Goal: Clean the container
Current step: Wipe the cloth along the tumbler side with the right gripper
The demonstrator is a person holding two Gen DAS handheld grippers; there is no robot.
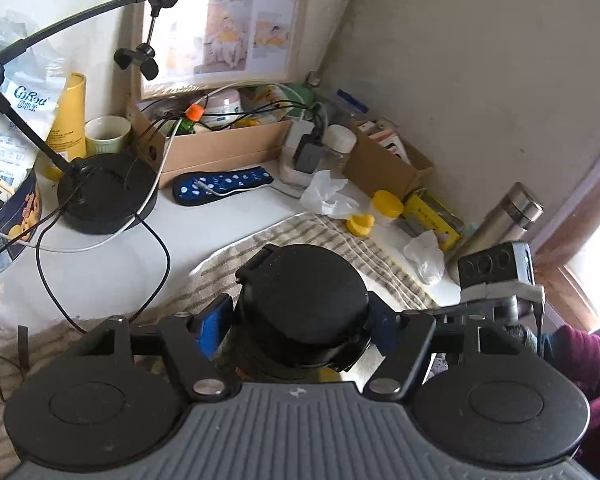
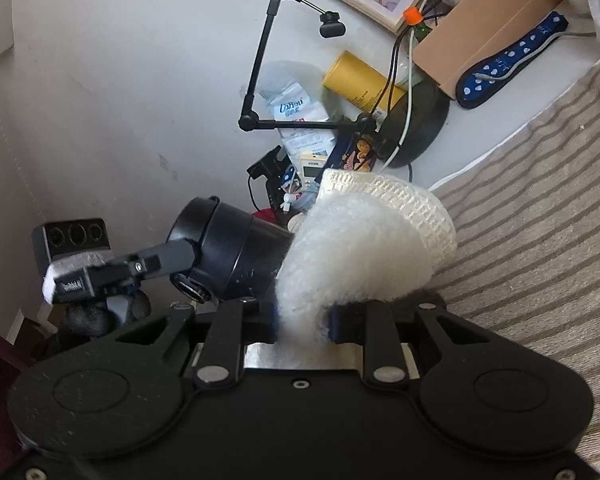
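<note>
A black container with a black flip lid sits between the blue pads of my left gripper, which is shut on its body just below the lid. In the right wrist view the container lies tilted, lid to the left, with a left gripper finger on it. My right gripper is shut on a fluffy white cloth, which presses against the container's body and hides its lower end. Part of the right gripper shows at the right of the left wrist view.
A striped towel covers the white table beneath. Behind stand a black round-based stand, a blue dotted power strip, cardboard boxes, crumpled tissue, a yellow-capped bottle and a steel flask. Walls close in behind and to the right.
</note>
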